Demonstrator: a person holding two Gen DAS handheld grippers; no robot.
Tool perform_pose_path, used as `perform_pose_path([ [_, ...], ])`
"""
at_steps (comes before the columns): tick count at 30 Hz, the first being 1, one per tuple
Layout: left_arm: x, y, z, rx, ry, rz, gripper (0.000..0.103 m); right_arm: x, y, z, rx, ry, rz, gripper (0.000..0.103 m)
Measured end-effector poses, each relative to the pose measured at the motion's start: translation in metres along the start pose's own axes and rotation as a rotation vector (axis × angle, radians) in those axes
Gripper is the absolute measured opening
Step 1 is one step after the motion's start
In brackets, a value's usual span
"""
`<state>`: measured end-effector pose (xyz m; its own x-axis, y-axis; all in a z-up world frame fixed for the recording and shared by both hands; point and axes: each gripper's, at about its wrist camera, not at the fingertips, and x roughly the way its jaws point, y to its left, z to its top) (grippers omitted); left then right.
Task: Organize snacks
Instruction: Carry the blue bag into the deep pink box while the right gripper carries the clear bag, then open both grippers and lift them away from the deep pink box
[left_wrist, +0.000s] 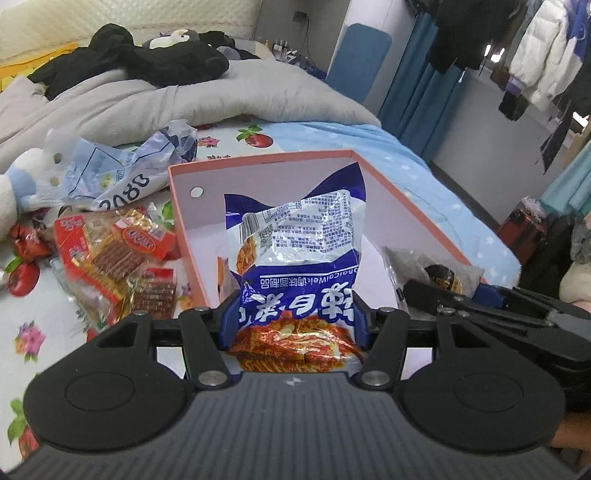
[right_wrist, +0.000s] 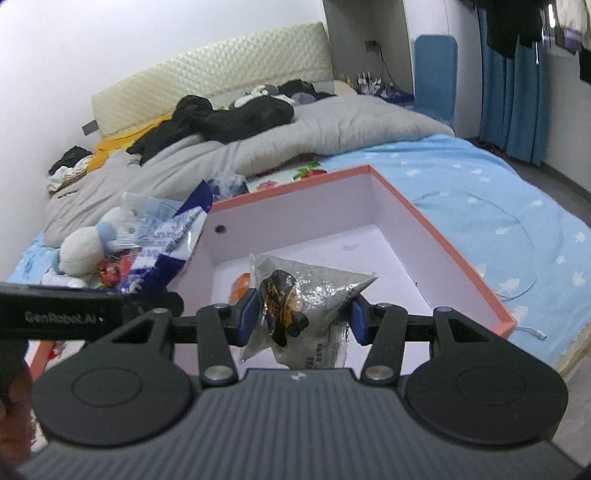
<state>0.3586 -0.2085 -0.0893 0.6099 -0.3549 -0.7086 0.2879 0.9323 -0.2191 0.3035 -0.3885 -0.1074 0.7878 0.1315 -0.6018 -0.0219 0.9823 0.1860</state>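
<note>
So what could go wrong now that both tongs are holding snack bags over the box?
The left tongs pinch only the bottom end of the tall blue noodle packet, so it might flop over or slip before it lands. The right tongs hold a crinkly silver snack bag close by, so the two could bump. The pink box sits on a soft bed, so a hard push may tip or slide it.

We see a blue-and-white snack bag (left_wrist: 295, 236), a pink-rimmed white box (left_wrist: 388, 199), and a star-patterned light-blue bedsheet (right_wrist: 480, 192).
</note>
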Motion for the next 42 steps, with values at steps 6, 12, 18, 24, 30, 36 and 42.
perform_pose_path([
  [6, 0.044, 0.002, 0.01, -0.008, 0.057, 0.01, 0.063, 0.036, -0.015, -0.004, 0.013, 0.07, 0.019, 0.054],
  [12, 0.053, 0.002, 0.017, 0.011, 0.071, 0.024, 0.064, 0.046, -0.025, -0.003, 0.06, 0.091, 0.021, 0.054],
  [18, 0.038, 0.003, 0.018, -0.001, 0.043, 0.053, 0.082, 0.033, -0.029, -0.002, 0.083, 0.083, 0.009, 0.074],
  [24, -0.007, 0.001, 0.013, -0.006, -0.011, 0.063, 0.084, -0.002, -0.017, 0.0, 0.05, 0.034, 0.035, 0.074],
  [30, -0.066, -0.001, 0.0, -0.003, -0.08, 0.082, 0.084, -0.042, 0.003, -0.008, 0.043, -0.004, 0.072, 0.074],
  [36, -0.118, -0.002, -0.024, -0.004, -0.128, 0.088, 0.084, -0.078, 0.025, -0.02, 0.021, -0.033, 0.103, 0.074],
  [42, -0.163, 0.002, -0.054, -0.007, -0.164, 0.09, 0.084, -0.109, 0.048, -0.033, -0.003, -0.061, 0.124, 0.074],
])
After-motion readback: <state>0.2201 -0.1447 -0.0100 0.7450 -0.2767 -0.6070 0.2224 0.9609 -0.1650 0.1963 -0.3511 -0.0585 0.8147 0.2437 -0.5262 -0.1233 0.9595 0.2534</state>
